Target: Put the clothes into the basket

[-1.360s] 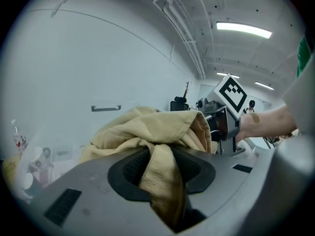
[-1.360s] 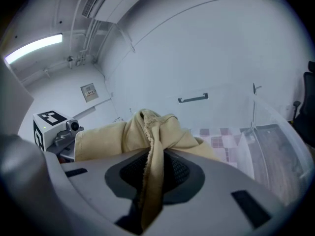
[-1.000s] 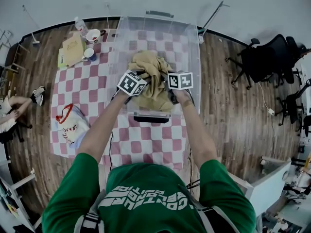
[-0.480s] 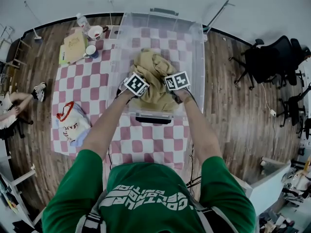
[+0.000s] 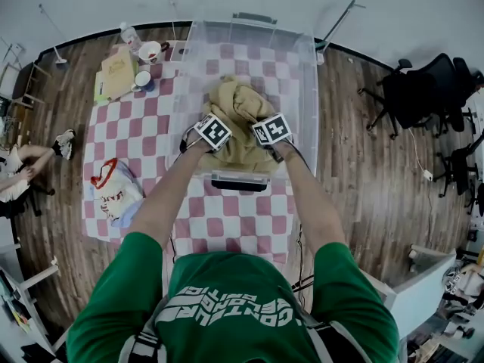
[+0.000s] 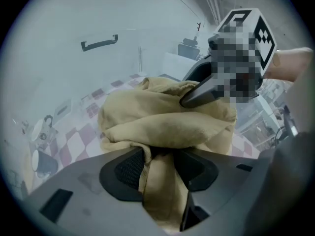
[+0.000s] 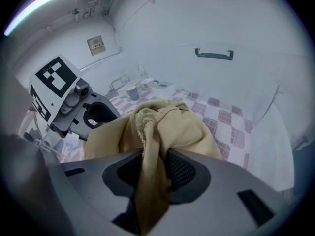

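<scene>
A crumpled tan garment (image 5: 238, 104) lies inside the clear plastic basket (image 5: 304, 66) on the checked table. Both grippers reach down into the basket at the garment's near side. My left gripper (image 5: 219, 138) has a fold of the tan cloth (image 6: 162, 117) between its pads (image 6: 129, 168). My right gripper (image 5: 268, 134) pinches another fold (image 7: 167, 127) between its pads (image 7: 181, 171). Both pairs of jaws have just been opening a little, with the cloth still touching the pads. The left gripper view shows the right gripper (image 6: 206, 90) resting on the cloth.
The basket's tall clear walls (image 6: 98, 58) surround the grippers. A red-handled bag (image 5: 113, 191) lies left on the tablecloth (image 5: 136, 127). Two cups (image 5: 142, 80), a bottle (image 5: 128, 36) and a yellow packet (image 5: 115, 72) stand far left. Office chairs (image 5: 423, 89) stand right; a person (image 5: 15, 172) sits far left.
Both grippers have sunk lower into the basket with the garment, which has settled down. The two marker cubes have drawn closer together.
</scene>
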A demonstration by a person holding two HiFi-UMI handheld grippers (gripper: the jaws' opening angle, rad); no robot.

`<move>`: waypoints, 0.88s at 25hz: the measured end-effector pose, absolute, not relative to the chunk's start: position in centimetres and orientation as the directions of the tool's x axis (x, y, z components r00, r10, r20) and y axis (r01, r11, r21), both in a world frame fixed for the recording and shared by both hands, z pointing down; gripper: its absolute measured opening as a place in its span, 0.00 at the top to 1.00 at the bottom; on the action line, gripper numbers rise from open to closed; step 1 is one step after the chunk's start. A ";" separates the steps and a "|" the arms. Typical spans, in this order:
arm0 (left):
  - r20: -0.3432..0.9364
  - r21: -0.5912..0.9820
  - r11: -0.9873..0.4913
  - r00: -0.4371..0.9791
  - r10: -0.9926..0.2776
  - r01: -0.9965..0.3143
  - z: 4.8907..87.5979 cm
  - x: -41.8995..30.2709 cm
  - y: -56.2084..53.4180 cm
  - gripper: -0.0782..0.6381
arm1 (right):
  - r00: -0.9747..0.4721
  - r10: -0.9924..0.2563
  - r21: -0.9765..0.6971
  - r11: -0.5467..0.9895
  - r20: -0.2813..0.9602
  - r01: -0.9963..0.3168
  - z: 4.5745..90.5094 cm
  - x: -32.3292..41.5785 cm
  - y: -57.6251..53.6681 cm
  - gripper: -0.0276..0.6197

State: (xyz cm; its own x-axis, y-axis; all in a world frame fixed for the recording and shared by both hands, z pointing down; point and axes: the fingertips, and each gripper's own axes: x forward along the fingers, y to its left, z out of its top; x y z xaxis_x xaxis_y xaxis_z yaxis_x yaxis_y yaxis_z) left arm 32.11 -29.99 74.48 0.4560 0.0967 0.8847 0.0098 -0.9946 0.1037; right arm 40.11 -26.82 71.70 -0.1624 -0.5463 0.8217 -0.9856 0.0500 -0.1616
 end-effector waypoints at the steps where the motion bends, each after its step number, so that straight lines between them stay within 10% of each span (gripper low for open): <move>1: 0.889 0.099 -0.995 0.448 0.093 0.009 74.5 32.0 -29.9 0.65 | -0.166 -0.541 -0.156 0.063 0.824 -0.986 71.7 39.9 -26.7 0.78; 6: 0.881 0.015 -1.000 0.472 0.003 -0.021 71.9 32.2 -31.2 0.60 | -0.166 -0.559 -0.145 0.082 0.812 -0.986 70.3 39.9 -26.6 0.63; 22: 0.668 -0.080 -0.979 0.720 -0.191 -0.185 57.0 32.3 -31.3 0.61 | -0.095 -0.853 -0.086 0.059 0.514 -0.995 54.0 39.0 -26.3 0.63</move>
